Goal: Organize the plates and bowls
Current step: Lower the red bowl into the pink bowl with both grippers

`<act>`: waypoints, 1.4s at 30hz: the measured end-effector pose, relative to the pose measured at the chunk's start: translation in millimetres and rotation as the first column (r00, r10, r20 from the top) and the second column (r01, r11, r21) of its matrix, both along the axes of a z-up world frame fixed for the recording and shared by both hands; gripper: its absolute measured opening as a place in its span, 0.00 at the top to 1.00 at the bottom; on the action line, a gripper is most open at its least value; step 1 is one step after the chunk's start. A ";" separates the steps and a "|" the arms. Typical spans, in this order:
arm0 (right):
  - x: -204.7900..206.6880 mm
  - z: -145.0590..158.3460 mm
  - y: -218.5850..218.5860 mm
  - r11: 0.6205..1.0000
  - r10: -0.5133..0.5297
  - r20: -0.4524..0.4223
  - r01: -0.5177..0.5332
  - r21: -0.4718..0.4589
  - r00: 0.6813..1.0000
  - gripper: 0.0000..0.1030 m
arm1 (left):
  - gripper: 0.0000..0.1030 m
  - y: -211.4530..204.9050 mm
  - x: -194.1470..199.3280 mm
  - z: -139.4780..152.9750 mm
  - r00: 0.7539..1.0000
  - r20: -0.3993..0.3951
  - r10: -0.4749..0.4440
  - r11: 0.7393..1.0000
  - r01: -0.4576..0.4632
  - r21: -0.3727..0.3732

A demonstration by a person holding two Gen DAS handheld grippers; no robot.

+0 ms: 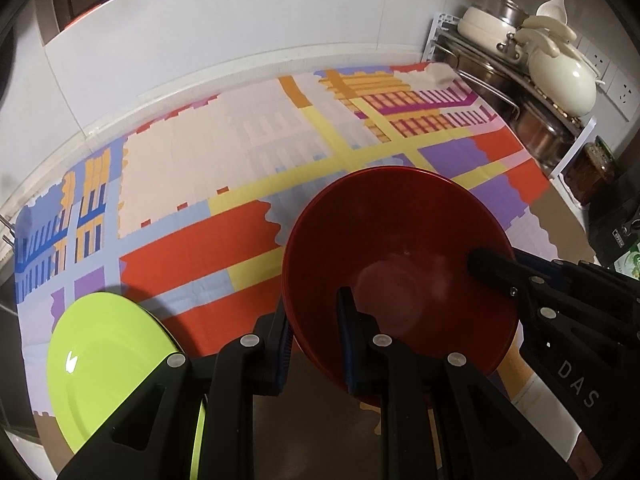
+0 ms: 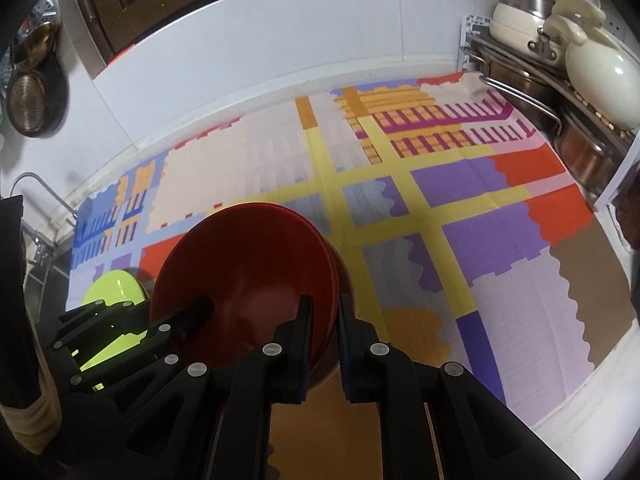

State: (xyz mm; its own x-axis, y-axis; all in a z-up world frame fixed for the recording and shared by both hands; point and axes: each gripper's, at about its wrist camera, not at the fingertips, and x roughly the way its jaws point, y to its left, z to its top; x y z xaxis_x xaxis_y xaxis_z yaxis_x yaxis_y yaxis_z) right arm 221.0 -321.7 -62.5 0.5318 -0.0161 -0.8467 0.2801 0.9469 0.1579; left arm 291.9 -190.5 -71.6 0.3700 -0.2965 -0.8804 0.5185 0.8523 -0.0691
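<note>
The red bowl (image 1: 400,264) sits low over the patterned cloth (image 1: 192,160) on the tabletop, near its front edge, tilted so its mouth opens toward both cameras. Extra rim lines along its edge suggest more than 1 red bowl nested together, though I cannot count them.

Both tools are on the rim. The left gripper (image 1: 314,340) straddles the near-left part of the rim, 1 finger outside the wall and 1 inside; the fingers are partly closed with the rim between them, but whether they pinch it or only bracket it I cannot tell. The right gripper (image 2: 324,340) straddles the near-right rim the same way, its fingers drawn closer together and apparently closed on the wall. In the left view the right tool's finger reaches into the bowl from the right; in the right view the left tool's finger comes in from the left.

The relation that matters: the bowl lies directly ahead of both sets of fingers, held from 2 opposite sides, neither hand clearly nearer. A round bowl has no long axis, so the tilt is what to mind; any carry probably needs both hands moving together or the rim may slip.

Left of the bowl a green plate (image 1: 108,364) lies flat on the cloth, partly under the left tool and apart from the bowl. A rack of pots (image 1: 532,52) stands at the far right corner
</note>
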 end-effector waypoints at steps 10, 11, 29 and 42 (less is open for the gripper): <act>1.5 -11.0 -3.9 1.000 0.002 -0.023 -0.002 -0.003 1.000 0.87 | 0.78 -7.1 1.2 -9.6 1.000 -0.017 -0.009 1.000 0.009 0.017; 1.5 -11.1 -3.9 1.000 0.001 -0.023 -0.001 -0.005 1.000 0.87 | 0.78 -8.1 1.6 -10.5 1.000 -0.018 -0.009 1.000 0.010 0.019; -7.9 5.6 -12.4 0.999 -0.032 0.018 0.032 -0.034 0.999 0.67 | 0.40 -2.9 -10.3 13.5 0.996 0.034 -0.077 0.997 0.077 0.009; -7.6 23.0 -3.7 0.998 -0.027 0.070 0.030 -0.054 0.997 0.60 | 0.34 19.6 0.0 37.2 0.994 0.102 -0.026 1.000 0.027 -0.010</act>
State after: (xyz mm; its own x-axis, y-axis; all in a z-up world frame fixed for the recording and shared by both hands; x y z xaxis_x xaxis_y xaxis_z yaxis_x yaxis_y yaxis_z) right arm 213.3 -325.4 -39.5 0.5874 -0.0772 -0.8056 0.2974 0.9464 0.1261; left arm 291.9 -171.0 -34.4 0.4500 -0.3171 -0.8348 0.5454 0.8378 -0.0242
